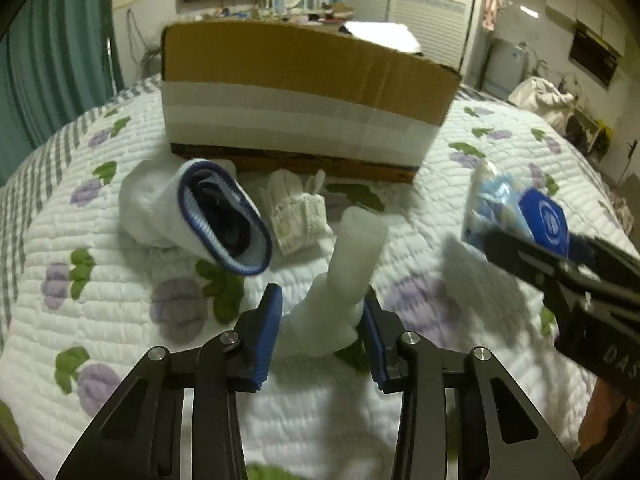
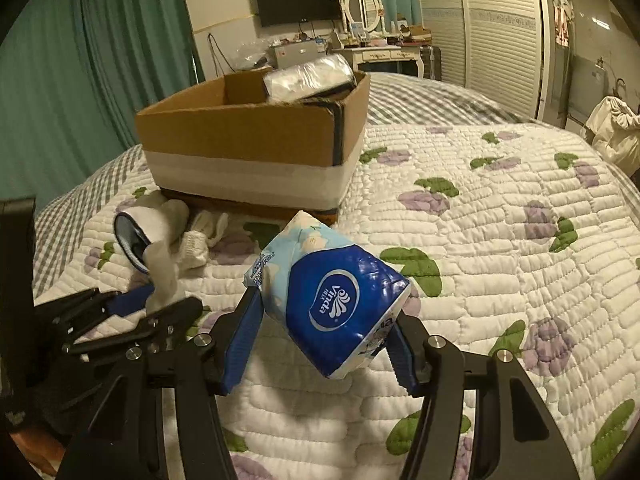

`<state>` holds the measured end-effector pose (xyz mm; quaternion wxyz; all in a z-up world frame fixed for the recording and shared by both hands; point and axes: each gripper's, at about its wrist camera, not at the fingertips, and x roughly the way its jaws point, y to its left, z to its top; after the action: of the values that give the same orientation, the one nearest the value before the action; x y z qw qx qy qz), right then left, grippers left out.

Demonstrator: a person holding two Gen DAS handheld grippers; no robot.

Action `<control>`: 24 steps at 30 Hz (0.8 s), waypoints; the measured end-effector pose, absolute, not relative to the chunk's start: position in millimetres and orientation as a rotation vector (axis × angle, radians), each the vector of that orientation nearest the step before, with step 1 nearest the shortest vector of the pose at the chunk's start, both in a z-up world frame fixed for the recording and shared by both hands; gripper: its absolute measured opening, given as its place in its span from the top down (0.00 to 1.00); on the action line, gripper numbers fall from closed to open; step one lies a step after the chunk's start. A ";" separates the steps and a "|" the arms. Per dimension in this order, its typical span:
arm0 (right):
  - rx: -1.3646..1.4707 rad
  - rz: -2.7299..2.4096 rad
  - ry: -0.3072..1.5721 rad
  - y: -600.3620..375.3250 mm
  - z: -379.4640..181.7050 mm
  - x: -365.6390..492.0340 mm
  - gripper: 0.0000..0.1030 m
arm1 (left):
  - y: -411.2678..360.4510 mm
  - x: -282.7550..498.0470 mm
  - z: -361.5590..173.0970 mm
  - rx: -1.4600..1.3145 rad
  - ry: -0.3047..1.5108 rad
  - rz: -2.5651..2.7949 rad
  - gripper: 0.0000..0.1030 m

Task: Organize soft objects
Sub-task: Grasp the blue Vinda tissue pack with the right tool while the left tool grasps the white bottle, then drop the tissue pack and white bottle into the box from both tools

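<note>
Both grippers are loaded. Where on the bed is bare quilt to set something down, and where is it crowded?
Free: the quilt right of the box, out to the bed's far edge, and the strip nearest the right gripper. Crowded: in front of the box, where the blue-cuffed sock and knit glove lie close together.

The quilt (image 2: 500,208) is white with purple flowers and green leaves; its far edge is grey-and-white checked. The box (image 1: 300,92) is brown cardboard with a white band and a dark base strip. The tissue pack (image 2: 336,300) is dark blue with a white logo, pale blue at its far end. The sock (image 1: 216,220) is white with a blue-striped cuff. The curtains (image 2: 80,80) are teal.
</note>
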<state>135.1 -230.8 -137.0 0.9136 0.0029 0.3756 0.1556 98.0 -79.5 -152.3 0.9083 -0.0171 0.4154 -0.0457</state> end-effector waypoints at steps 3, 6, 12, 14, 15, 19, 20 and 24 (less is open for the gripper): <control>-0.003 0.328 0.749 -229.9 -129.3 126.1 0.43 | -76.6 83.5 -145.1 -0.046 0.851 -0.107 0.73; -0.003 0.329 0.732 -231.2 -121.0 115.7 0.43 | -79.5 77.0 -139.4 -0.053 0.850 -0.112 0.73; 0.012 0.336 0.688 -234.5 -97.6 94.5 0.43 | -86.7 55.9 -115.5 -0.058 0.800 -0.143 0.75; 0.024 0.348 0.675 -235.8 -88.2 87.2 0.43 | -89.6 48.5 -101.8 -0.055 0.772 -0.154 0.75; 0.027 0.353 0.669 -235.8 -84.1 84.9 0.43 | -89.4 46.1 -95.3 -0.052 0.761 -0.157 0.75; 0.043 0.397 0.638 -235.8 -58.3 76.7 0.43 | -87.0 38.0 -58.9 -0.038 0.690 -0.167 0.75; 0.046 0.420 0.619 -236.2 -45.8 73.9 0.43 | -86.2 37.8 -51.0 -0.035 0.674 -0.168 0.75; 0.018 0.459 0.561 -235.3 -7.0 75.1 0.43 | -80.2 44.5 -14.2 -0.026 0.602 -0.168 0.75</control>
<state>75.1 -235.3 -7.0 0.9350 0.0090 0.2744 0.2246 44.5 -80.2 -14.2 0.9515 -0.0130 0.2961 -0.0824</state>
